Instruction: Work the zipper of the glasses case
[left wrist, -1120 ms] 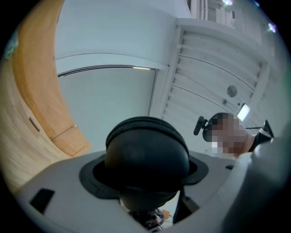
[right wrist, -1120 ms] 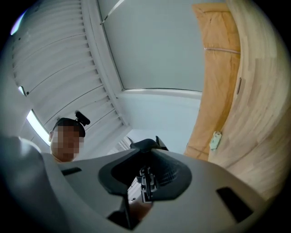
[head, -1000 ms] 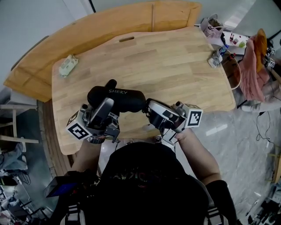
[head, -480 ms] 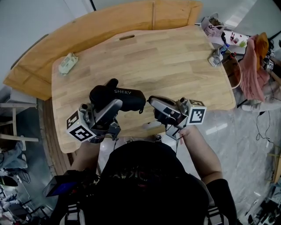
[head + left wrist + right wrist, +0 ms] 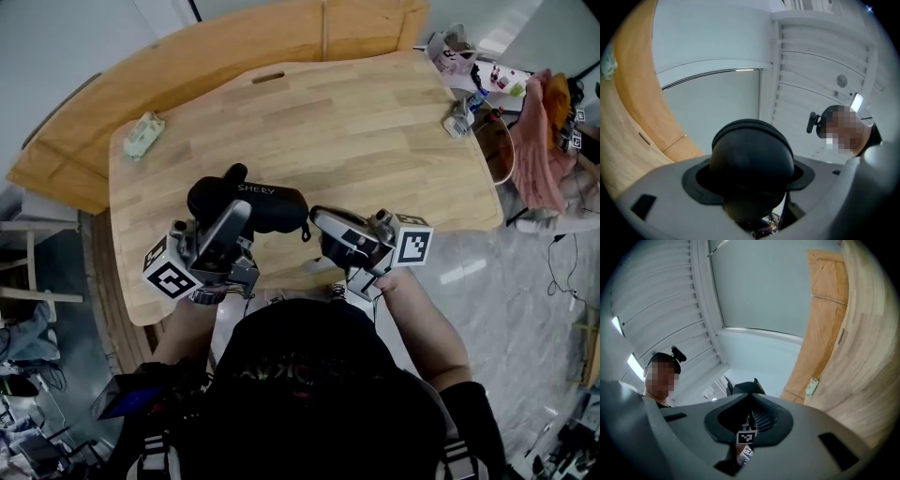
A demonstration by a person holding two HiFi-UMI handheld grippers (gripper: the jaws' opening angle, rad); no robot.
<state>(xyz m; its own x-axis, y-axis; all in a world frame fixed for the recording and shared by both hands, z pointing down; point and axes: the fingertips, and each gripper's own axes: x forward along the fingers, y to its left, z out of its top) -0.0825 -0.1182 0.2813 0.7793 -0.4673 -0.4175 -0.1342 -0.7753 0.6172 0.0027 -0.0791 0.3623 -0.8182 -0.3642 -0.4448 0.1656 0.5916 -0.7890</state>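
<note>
Glasses case point(image 5: 251, 204), black and rounded, is clamped in my left tongs point(image 5: 231, 214), which close on it from the near side. It is lifted off the tabletop point(image 5: 375, 141), above the near edge just in front of me. In the left gripper view its domed end fills the gap between the jaws and both press against it. White lettering shows on the upper face of the case in the head view.

My right tongs point(image 5: 316, 220) sit just beside the right end of the case, pointing at it. Their jaws have just been closing and now meet tip to tip. The right gripper view shows nothing I can make out pinched between them. The zipper pull point(image 5: 305, 232) hangs down from that end of the case, just beside the right tips. I cannot tell from the head view whether they touch it.

Both tongs tilt upward, so their own views look past the tabletop towards pale walls.

A small green and white packet point(image 5: 145, 139) lies at the far left of the tabletop, well apart from the case. A pink cloth point(image 5: 539, 141) hangs beyond the right edge.
</note>
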